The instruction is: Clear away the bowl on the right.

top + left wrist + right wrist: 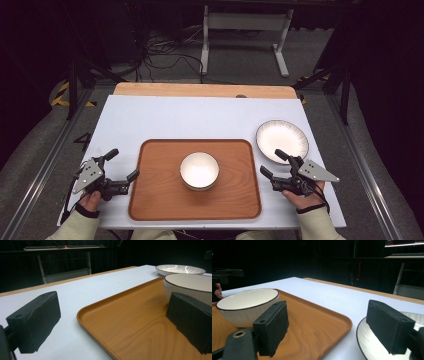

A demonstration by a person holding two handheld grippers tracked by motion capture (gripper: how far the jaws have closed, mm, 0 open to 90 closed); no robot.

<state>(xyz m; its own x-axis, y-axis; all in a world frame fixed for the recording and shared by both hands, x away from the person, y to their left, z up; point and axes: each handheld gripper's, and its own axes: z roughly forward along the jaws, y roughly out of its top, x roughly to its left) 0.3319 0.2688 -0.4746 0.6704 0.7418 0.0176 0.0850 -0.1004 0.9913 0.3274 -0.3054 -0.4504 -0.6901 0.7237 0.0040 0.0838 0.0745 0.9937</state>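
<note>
A brown wooden tray (pixel 150 180) lies at the middle of the white tabletop. On it stands a white bowl (pixel 199 170) with a dark rim. A white ribbed plate (pixel 282 141) rests on the table to the tray's right. My left gripper (pixel 124 164) stands open at the tray's left edge, with one jaw over the table and the other over the tray (pixel 140 322) near the bowl (pixel 190 285). My right gripper (pixel 271 162) stands open across the gap between the tray (pixel 312 322) and the plate (pixel 367 340). Neither holds anything.
The white surface (pixel 200 115) ends at a wooden strip (pixel 200 90) along the far edge. Beyond it, on the floor, are a white metal stand (pixel 245 30) and loose cables (pixel 165 55). Metal rails run along both sides of the table.
</note>
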